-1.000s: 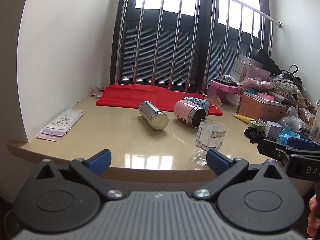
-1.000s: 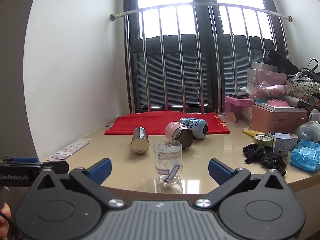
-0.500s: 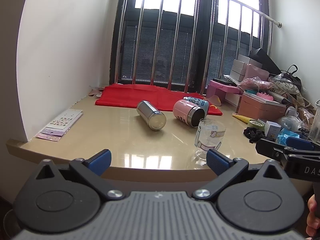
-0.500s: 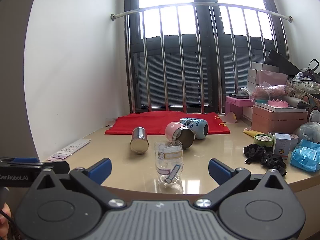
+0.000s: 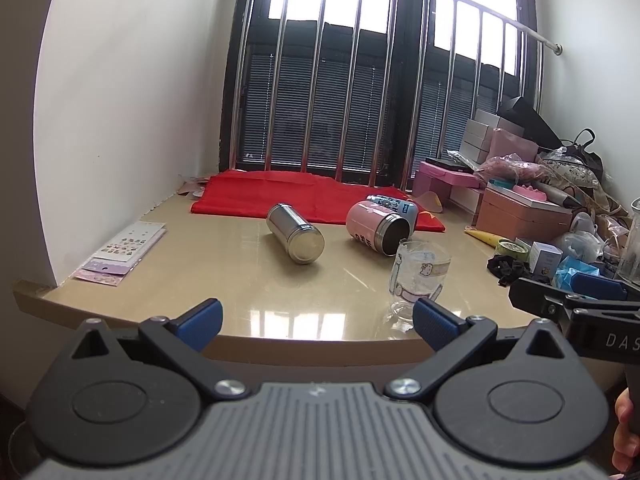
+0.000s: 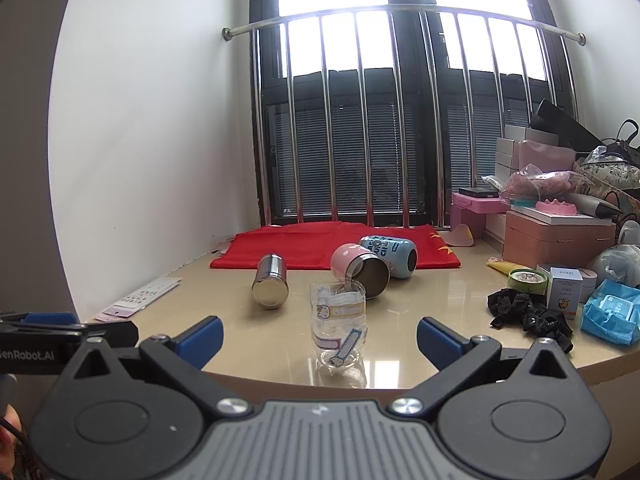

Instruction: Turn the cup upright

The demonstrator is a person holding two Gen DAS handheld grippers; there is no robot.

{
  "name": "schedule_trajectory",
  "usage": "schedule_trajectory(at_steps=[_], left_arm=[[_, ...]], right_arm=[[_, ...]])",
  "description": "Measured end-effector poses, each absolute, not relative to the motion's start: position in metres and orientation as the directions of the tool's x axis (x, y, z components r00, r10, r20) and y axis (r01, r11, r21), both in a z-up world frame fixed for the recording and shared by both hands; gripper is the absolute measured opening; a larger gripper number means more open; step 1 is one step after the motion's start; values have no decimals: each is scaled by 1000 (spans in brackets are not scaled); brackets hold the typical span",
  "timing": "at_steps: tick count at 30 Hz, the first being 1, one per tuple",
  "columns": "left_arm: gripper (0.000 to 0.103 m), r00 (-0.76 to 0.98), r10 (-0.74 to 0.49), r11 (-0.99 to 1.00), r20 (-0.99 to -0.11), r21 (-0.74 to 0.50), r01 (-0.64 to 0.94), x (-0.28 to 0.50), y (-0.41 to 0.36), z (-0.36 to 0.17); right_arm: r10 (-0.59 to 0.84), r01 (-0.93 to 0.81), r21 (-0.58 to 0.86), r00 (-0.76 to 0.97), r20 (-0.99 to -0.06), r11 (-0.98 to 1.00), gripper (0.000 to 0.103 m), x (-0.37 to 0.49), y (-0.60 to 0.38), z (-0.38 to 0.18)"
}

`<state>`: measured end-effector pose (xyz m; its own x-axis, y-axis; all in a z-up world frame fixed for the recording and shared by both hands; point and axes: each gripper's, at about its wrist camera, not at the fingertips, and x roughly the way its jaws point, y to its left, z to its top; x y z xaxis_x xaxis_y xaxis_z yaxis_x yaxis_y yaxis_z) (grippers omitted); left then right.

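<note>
A steel cup point(image 5: 296, 233) point(image 6: 270, 286) lies on its side on the beige table. A pink cup point(image 5: 377, 229) point(image 6: 359, 270) and a blue cup point(image 5: 394, 205) point(image 6: 388, 251) also lie on their sides, touching each other. A clear glass with cartoon prints point(image 5: 418, 278) point(image 6: 339, 328) stands upright near the front edge. My left gripper point(image 5: 316, 320) is open and empty, short of the table edge. My right gripper point(image 6: 319, 338) is open and empty, with the glass just ahead between its fingers.
A red cloth point(image 5: 296, 196) lies at the back by the barred window. Sticker sheets point(image 5: 124, 248) lie at the left. Boxes point(image 6: 558, 236), a tape roll point(image 6: 527, 280), a black cloth point(image 6: 528, 314) and a blue pack point(image 6: 612, 316) crowd the right side.
The left wrist view has shifted slightly, so the cups sit a little further left in it. The right view is nearly the same. Nothing on the table has moved.
</note>
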<state>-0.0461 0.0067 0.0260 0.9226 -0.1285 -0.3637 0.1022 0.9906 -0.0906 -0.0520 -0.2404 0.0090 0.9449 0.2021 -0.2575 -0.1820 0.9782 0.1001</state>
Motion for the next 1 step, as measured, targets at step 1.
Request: schedule_trajectory(at_steps=[1], left_arm=[[103, 922, -129, 991, -364, -91, 103, -46, 7, 26]], right_arm=[[202, -182, 99, 945, -257, 978, 103, -52, -240, 9]])
